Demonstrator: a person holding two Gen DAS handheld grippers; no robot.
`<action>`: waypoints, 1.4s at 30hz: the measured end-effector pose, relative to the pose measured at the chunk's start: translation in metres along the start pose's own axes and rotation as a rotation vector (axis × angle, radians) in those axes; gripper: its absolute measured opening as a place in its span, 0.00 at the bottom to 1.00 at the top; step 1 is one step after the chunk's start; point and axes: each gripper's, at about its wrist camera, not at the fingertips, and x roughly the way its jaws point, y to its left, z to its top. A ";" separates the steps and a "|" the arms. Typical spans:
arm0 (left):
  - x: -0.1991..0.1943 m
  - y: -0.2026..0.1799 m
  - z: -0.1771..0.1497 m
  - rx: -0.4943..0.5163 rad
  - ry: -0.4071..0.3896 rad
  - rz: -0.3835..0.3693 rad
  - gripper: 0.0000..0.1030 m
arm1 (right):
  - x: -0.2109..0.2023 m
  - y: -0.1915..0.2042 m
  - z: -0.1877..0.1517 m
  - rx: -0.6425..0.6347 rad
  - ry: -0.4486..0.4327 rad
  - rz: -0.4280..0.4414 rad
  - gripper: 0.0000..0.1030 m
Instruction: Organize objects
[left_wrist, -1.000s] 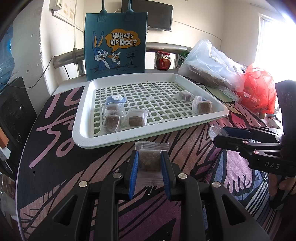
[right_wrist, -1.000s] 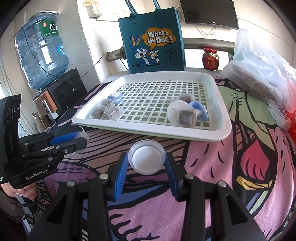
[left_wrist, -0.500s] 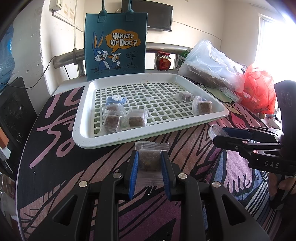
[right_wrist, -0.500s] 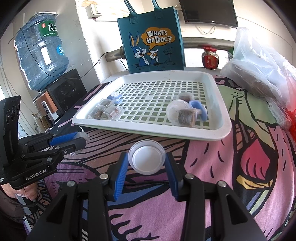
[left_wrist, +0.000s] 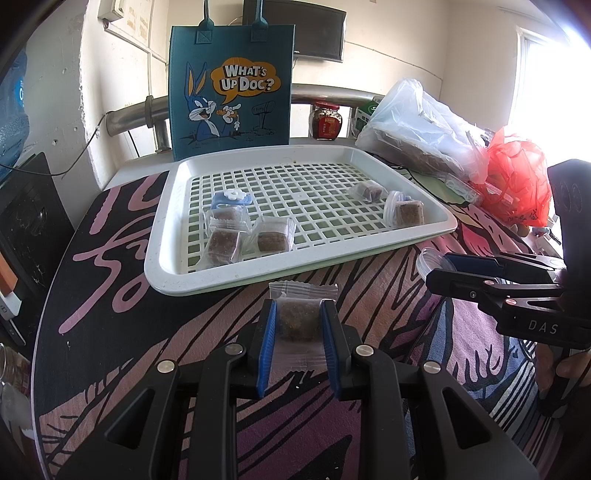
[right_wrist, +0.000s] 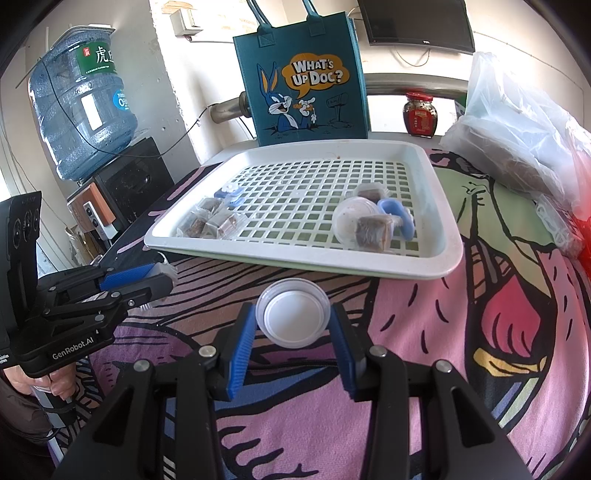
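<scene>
My left gripper (left_wrist: 297, 321) is shut on a clear packet with a brown cube (left_wrist: 298, 320), just in front of the white grid tray (left_wrist: 159, 258). My right gripper (right_wrist: 293, 325) is shut on a small clear plastic cup (right_wrist: 293, 314), near the tray's front rim (right_wrist: 436, 271). In the tray lie several wrapped brown cubes (left_wrist: 223, 247), a blue clip with a white flower (left_wrist: 231, 197), and at the right a clear cup with a brown cube (right_wrist: 373, 229) and a blue piece (right_wrist: 400, 216). The right gripper also shows in the left wrist view (left_wrist: 439, 264).
A teal cartoon tote bag (left_wrist: 231, 85) stands behind the tray. A red-lidded jar (left_wrist: 327, 122), a clear plastic bag (left_wrist: 417, 122) and a red bag (left_wrist: 517, 177) sit at the back right. A water bottle (right_wrist: 81, 107) on a black speaker (right_wrist: 129, 184) stands left.
</scene>
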 end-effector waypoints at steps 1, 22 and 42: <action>0.000 0.000 0.000 0.000 0.000 0.000 0.22 | 0.000 0.000 0.000 0.000 0.000 0.000 0.38; 0.000 0.000 0.001 0.000 0.000 -0.001 0.22 | 0.000 0.001 -0.002 0.004 0.002 0.003 0.38; 0.000 0.001 0.000 0.000 0.000 -0.001 0.22 | 0.000 0.001 -0.002 0.012 0.001 0.008 0.38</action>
